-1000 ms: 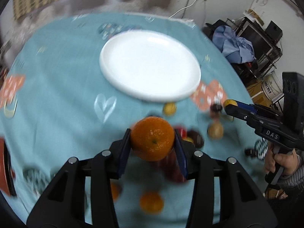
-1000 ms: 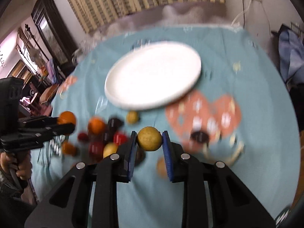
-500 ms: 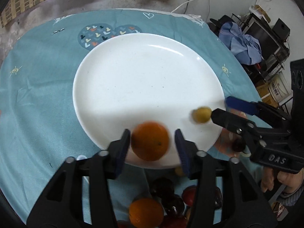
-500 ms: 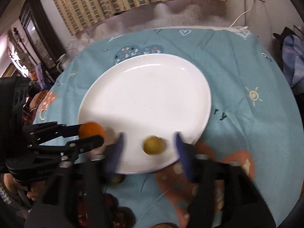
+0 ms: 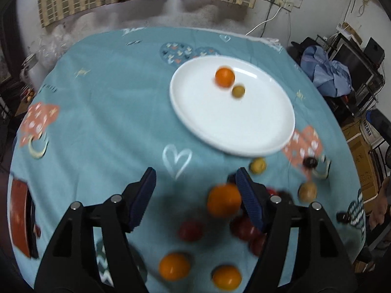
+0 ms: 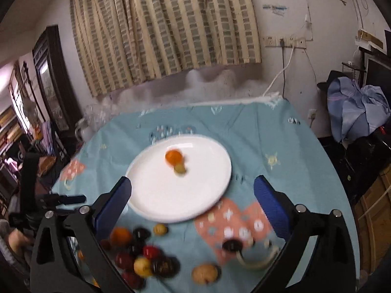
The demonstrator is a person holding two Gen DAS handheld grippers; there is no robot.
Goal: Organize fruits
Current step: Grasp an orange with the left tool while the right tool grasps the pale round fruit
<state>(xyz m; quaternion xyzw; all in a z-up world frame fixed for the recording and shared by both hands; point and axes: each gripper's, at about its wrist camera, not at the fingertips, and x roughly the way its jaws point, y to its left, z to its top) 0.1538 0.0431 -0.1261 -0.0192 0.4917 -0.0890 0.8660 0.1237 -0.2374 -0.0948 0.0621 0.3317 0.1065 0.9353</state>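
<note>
A white plate (image 5: 244, 131) lies on the teal tablecloth; it also shows in the right wrist view (image 6: 158, 195). An orange (image 5: 224, 77) and a small yellow-green fruit (image 5: 238, 91) lie on the plate, touching; both show in the right wrist view, the orange (image 6: 173, 156) and the small fruit (image 6: 180, 169). My left gripper (image 5: 195, 195) is open and empty, held back over the near cloth. My right gripper (image 6: 193, 205) is open and empty above the plate's near edge. Loose fruit lies near me: oranges (image 5: 223, 202), red and dark fruits (image 6: 146, 261), a yellow one (image 5: 257, 165).
A brown fruit (image 6: 204, 273) and a dark one (image 6: 232, 245) lie on the orange patch of the cloth. The other gripper's handle (image 6: 31, 202) shows at the left. A red object (image 5: 19, 222) sits at the table's left edge. Blue clothes (image 6: 354, 107) hang on the right.
Both grippers opened, let the orange and the yellow-green fruit go onto the plate, and pulled back toward me. The two fruits now rest together on the plate.
</note>
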